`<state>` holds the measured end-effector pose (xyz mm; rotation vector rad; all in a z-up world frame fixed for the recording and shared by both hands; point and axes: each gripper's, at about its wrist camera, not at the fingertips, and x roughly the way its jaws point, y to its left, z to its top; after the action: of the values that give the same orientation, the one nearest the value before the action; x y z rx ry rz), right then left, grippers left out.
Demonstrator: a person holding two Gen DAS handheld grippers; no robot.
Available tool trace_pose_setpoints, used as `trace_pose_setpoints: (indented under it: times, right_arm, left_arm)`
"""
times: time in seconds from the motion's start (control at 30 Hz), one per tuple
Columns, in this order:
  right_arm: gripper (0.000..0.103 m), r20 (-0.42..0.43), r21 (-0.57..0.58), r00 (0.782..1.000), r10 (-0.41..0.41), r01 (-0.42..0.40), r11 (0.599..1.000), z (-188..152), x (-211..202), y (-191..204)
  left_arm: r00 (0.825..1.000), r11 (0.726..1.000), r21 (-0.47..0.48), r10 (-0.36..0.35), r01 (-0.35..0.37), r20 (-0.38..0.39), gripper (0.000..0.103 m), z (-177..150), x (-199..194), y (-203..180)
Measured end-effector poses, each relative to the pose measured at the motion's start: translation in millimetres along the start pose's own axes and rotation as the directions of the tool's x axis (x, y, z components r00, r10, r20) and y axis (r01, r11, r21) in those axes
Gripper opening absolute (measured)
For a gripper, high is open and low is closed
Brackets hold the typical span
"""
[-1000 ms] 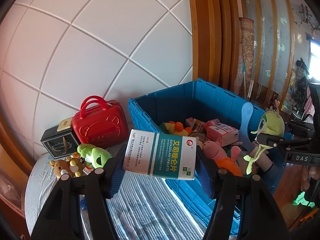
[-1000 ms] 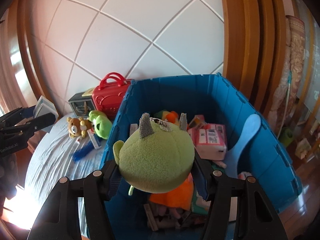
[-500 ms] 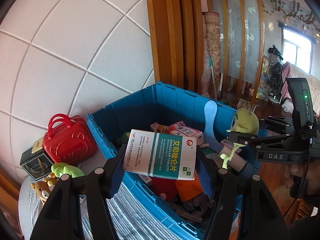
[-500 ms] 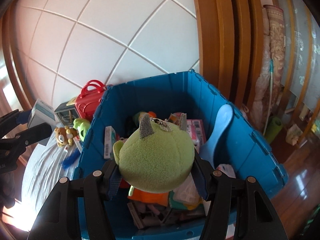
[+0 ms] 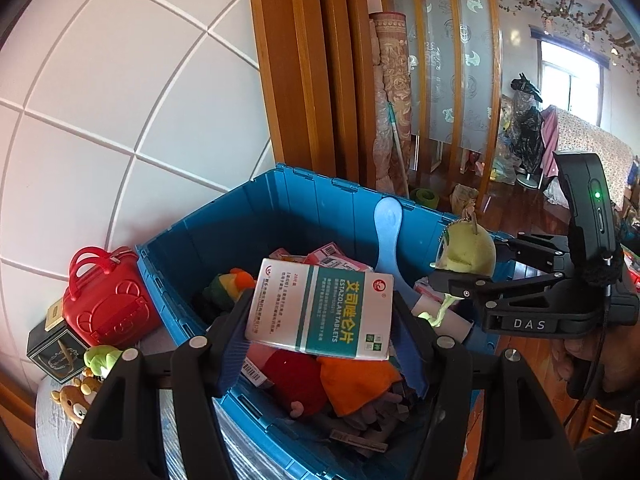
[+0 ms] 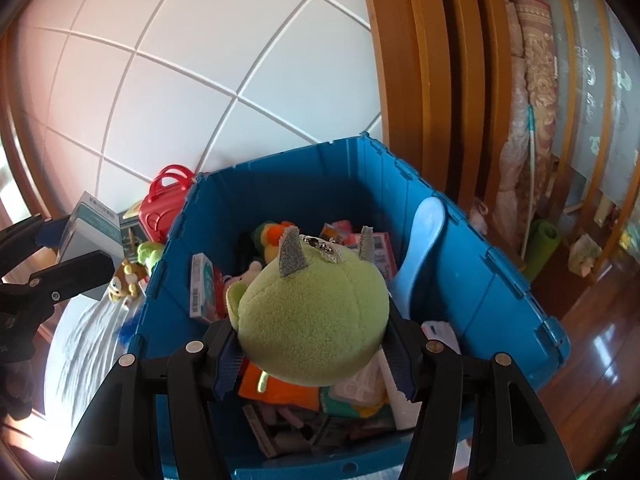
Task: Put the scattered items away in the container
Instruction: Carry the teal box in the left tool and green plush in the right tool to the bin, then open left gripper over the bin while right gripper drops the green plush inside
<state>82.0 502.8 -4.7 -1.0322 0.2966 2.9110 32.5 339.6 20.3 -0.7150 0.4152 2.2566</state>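
Observation:
My left gripper (image 5: 320,320) is shut on a white and teal tablet box (image 5: 320,312) and holds it over the near edge of the blue crate (image 5: 280,192). My right gripper (image 6: 314,348) is shut on a green plush toy (image 6: 312,316) with grey horns and holds it above the crate (image 6: 500,292). The crate holds several toys and boxes. The right gripper with the plush (image 5: 466,250) shows in the left wrist view over the crate's right side. The left gripper with the box (image 6: 92,232) shows at the left of the right wrist view.
A red toy suitcase (image 5: 106,300), a dark box (image 5: 56,344), a green plush (image 5: 100,360) and a small bear (image 5: 74,398) sit on the silver-covered table (image 5: 52,420) left of the crate. A blue paddle (image 5: 386,232) leans in the crate. A tiled wall stands behind.
Both grippers moved toward and over the crate with their loads. The left gripper swung right from the table to the crate's near edge. The table items slid left in view.

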Motion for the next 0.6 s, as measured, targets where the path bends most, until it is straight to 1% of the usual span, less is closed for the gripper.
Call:
trace_pose_setpoints:
  times: [0.23,0.3,0.33,0.37,0.4,0.43,0.47,0.5,0.6]
  right_arm:
    - [0.06,-0.002,0.0,1.0,-0.002,0.002,1.0,0,1,-3]
    - [0.061,0.0,-0.003,1.0,-0.002,0.002,1.0,1,1,-3]
    - [0.062,0.002,-0.002,1.0,-0.001,0.001,1.0,1,1,-3]
    - [0.064,0.006,0.002,1.0,0.0,0.0,1.0,1,1,-3]
    - [0.07,0.011,0.007,1.0,0.0,0.0,1.0,2,0,-4]
    - [0.085,0.015,0.01,1.0,0.002,-0.002,1.0,2,0,-4]
    - [0.092,0.022,0.011,1.0,0.001,-0.001,1.0,3,0,-4]
    - [0.099,0.032,0.011,0.999,-0.004,0.004,1.0,3,-1,-4]
    - [0.099,0.029,0.007,1.0,-0.008,0.007,1.0,5,1,-1]
  left_arm:
    - [1.0,1.0,0.0,-0.009,0.009,0.006,0.063,3,1,-1]
    - [1.0,0.999,-0.024,-0.031,0.031,0.006,0.063,2,1,3]
    - [0.999,0.998,-0.049,-0.049,0.049,0.01,0.064,2,0,5]
    - [0.998,0.996,-0.069,-0.06,0.06,0.011,0.071,3,-1,8]
    - [0.998,0.995,-0.082,-0.059,0.06,0.012,0.084,3,-1,10]
    - [0.999,0.995,-0.088,-0.051,0.052,0.019,0.089,3,-2,11]
    - [0.999,0.995,-0.093,-0.041,0.043,0.027,0.094,2,-4,12]
    - [0.999,0.994,-0.099,-0.038,0.041,0.029,0.094,1,-4,14]
    - [1.0,0.994,-0.108,-0.021,0.022,0.019,0.094,-2,-4,19]
